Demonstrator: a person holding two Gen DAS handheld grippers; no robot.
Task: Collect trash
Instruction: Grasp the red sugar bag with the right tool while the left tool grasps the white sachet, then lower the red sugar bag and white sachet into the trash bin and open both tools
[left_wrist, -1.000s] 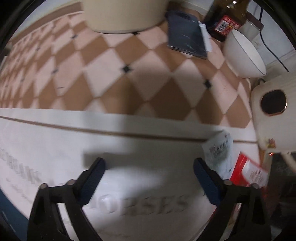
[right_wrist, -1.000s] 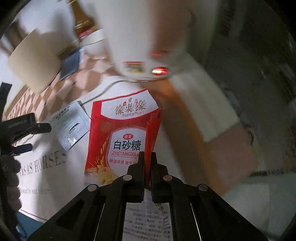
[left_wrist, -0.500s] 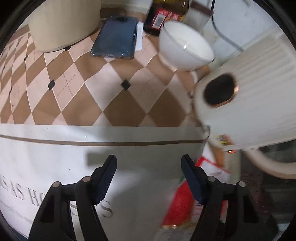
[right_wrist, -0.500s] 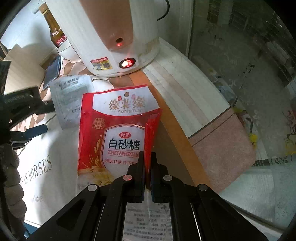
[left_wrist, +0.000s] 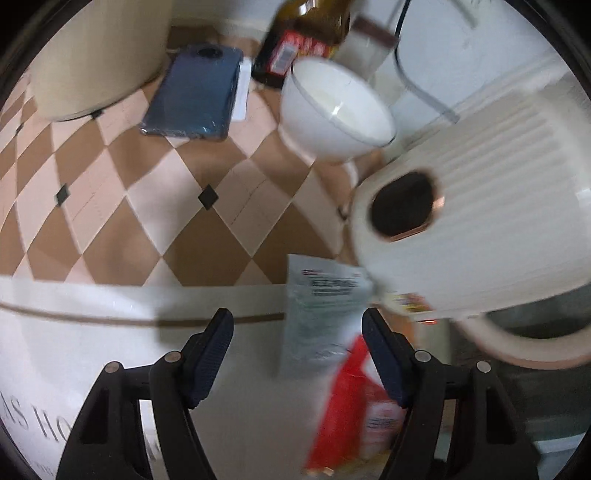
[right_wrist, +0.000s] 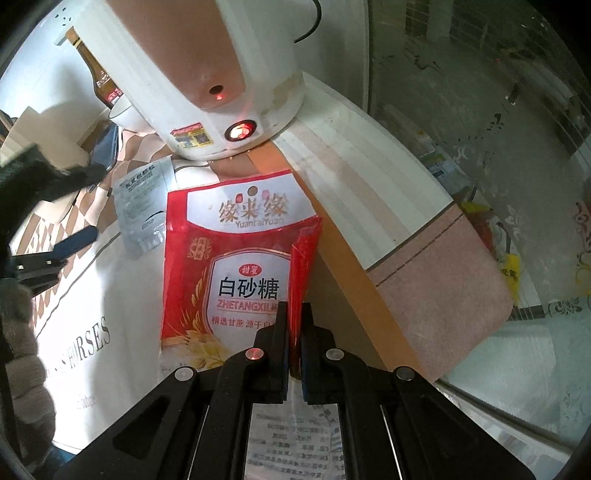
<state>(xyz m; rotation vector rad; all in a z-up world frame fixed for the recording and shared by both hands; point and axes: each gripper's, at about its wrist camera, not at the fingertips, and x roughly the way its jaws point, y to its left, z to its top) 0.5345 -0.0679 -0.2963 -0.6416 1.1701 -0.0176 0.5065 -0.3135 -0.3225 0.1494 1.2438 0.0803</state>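
The red sugar bag (right_wrist: 236, 258) is lying flat on the white printed cloth (right_wrist: 96, 306), its glossy front showing a white label panel with dark characters, one edge folded up. The right gripper (right_wrist: 293, 332) is pointing steeply down and pinching that raised fold, its black jaws closed tight on the film. Just beside the bag's top corner, a pale translucent sachet (left_wrist: 325, 306) with small dark print is lying near the base of the white ribbed kettle (left_wrist: 480, 221). The left gripper (left_wrist: 297, 354) is angling down over the cloth, its blue-padded fingers (left_wrist: 212, 354) standing apart with nothing gripped; the sachet is lying below the gap. Farther off, a smooth white bowl (left_wrist: 332, 114), a dark phone (left_wrist: 195, 99) and a brown bottle (left_wrist: 306, 33) are resting on the checkered surface (left_wrist: 147, 206).
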